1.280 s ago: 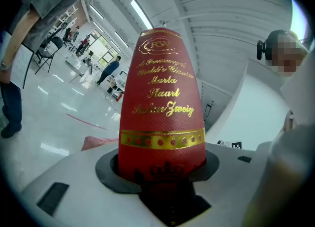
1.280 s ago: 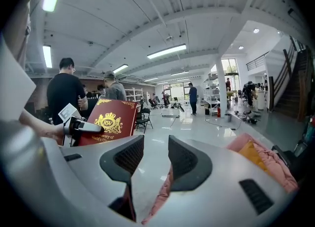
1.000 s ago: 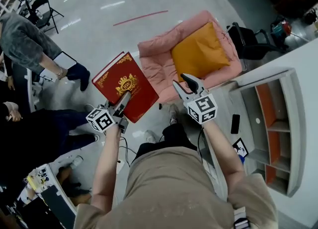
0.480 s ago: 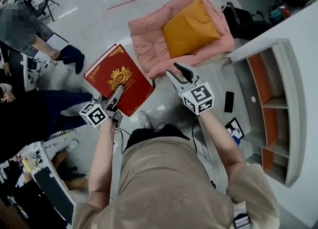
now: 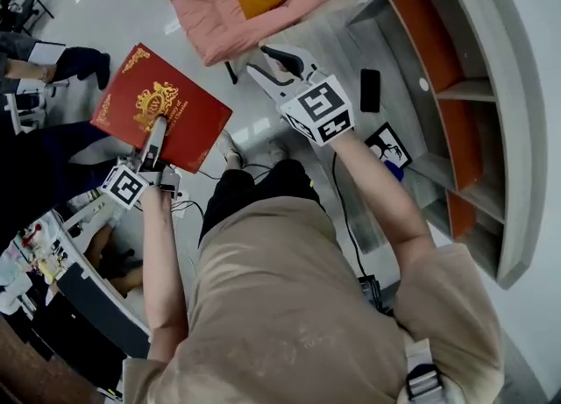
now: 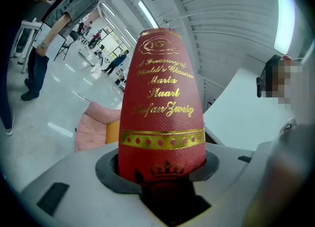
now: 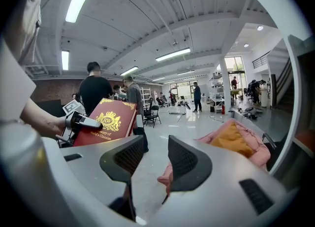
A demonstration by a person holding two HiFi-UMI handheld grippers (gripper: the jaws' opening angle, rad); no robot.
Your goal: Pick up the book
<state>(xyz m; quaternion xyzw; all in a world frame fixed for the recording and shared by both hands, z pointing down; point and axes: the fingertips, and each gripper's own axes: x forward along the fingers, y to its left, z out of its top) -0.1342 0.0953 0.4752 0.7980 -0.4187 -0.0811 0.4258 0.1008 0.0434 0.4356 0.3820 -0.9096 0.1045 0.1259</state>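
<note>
Head view first, and the left gripper (image 5: 156, 135) has the book (image 5: 175, 100) clamped by its near edge, jaws closed tight on the red cover. The book is up in the air, out ahead of the person's left side, with its gold crest facing the camera. Over to the left gripper view: the red spine rises straight out from between the jaws, gold lettering running up it, and the pinch lands right at the bottom end by the little gold crown. Now the right gripper (image 5: 266, 65), held out in front at about the same reach and well apart from the book. In the right gripper view its jaws stand spread, the dark ribbed pads (image 7: 183, 161) have nothing between them, and bare floor shows through the gap. Beyond them sits the pink armchair (image 7: 246, 149) with the orange cushion (image 7: 229, 140) on it, while at the left of that view the book shows cover-on with the other gripper biting its edge, and several bystanders (image 7: 96, 93) stand behind it. Back in the head view, a grey shelf unit (image 5: 491, 131) with orange-backed compartments runs down the right side, a dark phone (image 5: 370, 89) beside it
</note>
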